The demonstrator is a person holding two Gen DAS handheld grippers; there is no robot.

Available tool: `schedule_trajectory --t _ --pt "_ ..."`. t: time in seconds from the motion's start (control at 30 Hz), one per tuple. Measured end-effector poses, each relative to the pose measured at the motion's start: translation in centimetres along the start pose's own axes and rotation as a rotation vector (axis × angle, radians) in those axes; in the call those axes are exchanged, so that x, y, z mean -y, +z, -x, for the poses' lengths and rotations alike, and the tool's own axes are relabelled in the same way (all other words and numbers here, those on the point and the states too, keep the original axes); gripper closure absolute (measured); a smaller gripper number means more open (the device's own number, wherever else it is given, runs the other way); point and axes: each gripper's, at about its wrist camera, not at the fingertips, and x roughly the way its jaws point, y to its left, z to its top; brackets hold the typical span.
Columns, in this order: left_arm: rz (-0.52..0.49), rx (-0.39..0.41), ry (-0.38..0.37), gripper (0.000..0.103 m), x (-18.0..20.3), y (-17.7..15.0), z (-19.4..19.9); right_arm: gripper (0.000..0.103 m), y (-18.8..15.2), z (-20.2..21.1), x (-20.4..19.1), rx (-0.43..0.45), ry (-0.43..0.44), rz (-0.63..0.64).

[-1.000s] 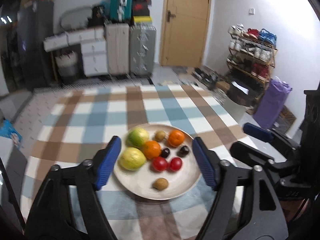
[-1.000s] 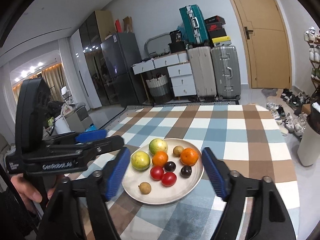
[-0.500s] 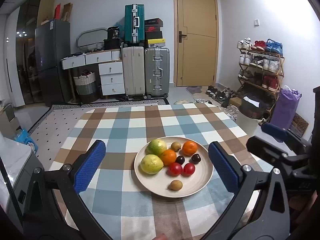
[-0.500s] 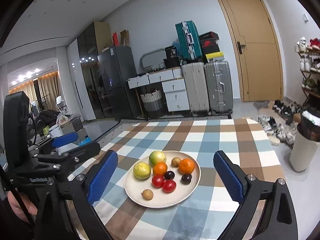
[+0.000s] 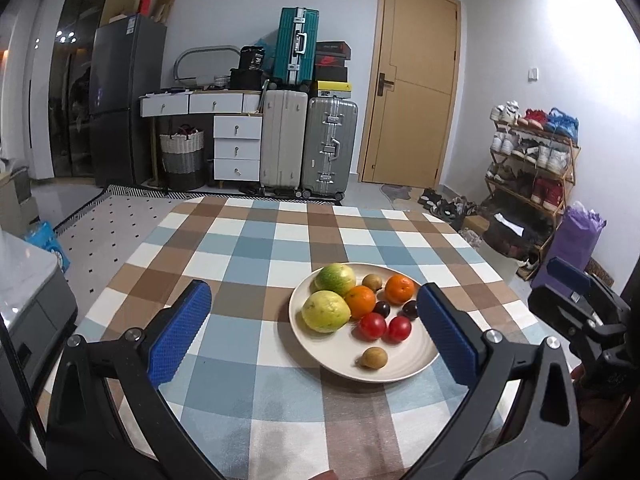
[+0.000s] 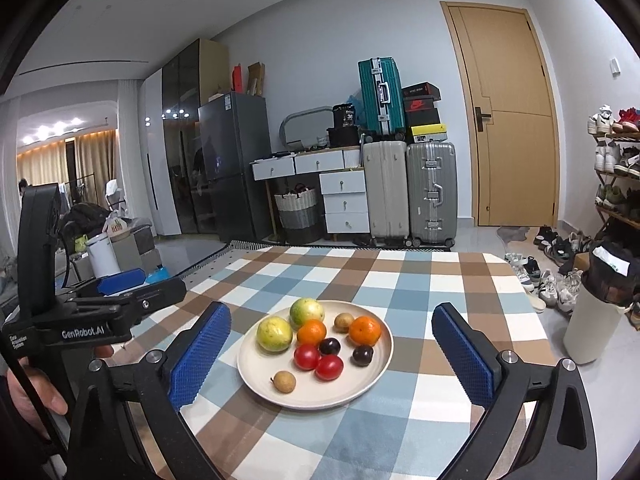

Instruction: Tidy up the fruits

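A cream plate (image 5: 404, 372) (image 6: 372, 380) on the checked tablecloth holds several fruits: two yellow-green ones (image 5: 325, 312) (image 6: 274, 333), two oranges (image 5: 399, 289) (image 6: 365, 330), two red tomatoes (image 5: 372, 326) (image 6: 307, 357), two dark plums (image 6: 329, 346) and two small brown fruits (image 5: 373, 358) (image 6: 285, 381). My left gripper (image 5: 316, 334) is open and empty, above the table, with the plate toward its right finger. My right gripper (image 6: 332, 354) is open and empty, with the plate between its fingers, farther off. Each gripper shows in the other's view, the right (image 5: 580, 304) and the left (image 6: 100, 308).
The table (image 5: 256, 248) is covered by a blue, brown and white checked cloth. Its right edge drops to a white bin (image 6: 592, 320) and shoes on the floor. Suitcases (image 5: 308, 144), drawers and a door stand behind. A grey appliance (image 5: 28, 300) is at the left.
Both grippers have opened wider and pulled up and back from the plate. The left view has swung left, so the plate sits more to its right. The fruits have not moved.
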Motion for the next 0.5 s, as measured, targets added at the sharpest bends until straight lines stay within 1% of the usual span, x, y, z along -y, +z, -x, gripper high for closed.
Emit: schedule_trajectory --t 0.17,0.4,0.5 --pt "0.001 0.005 -0.001 0.000 -1.2 -1.6 -1.2 0.001 -1.2 -0.3 -0.1 -0.012 -0.030 0.031" --pt "0.000 -0.017 0.007 0.000 -2.0 -3.5 -3.4 0.001 -2.9 -0.7 0.4 0.008 -0.072 0.046" --pt "-0.021 -0.002 0.015 0.000 -1.8 -3.8 -3.6 0.001 -3.4 -0.8 0.6 0.018 -0.078 0.052"
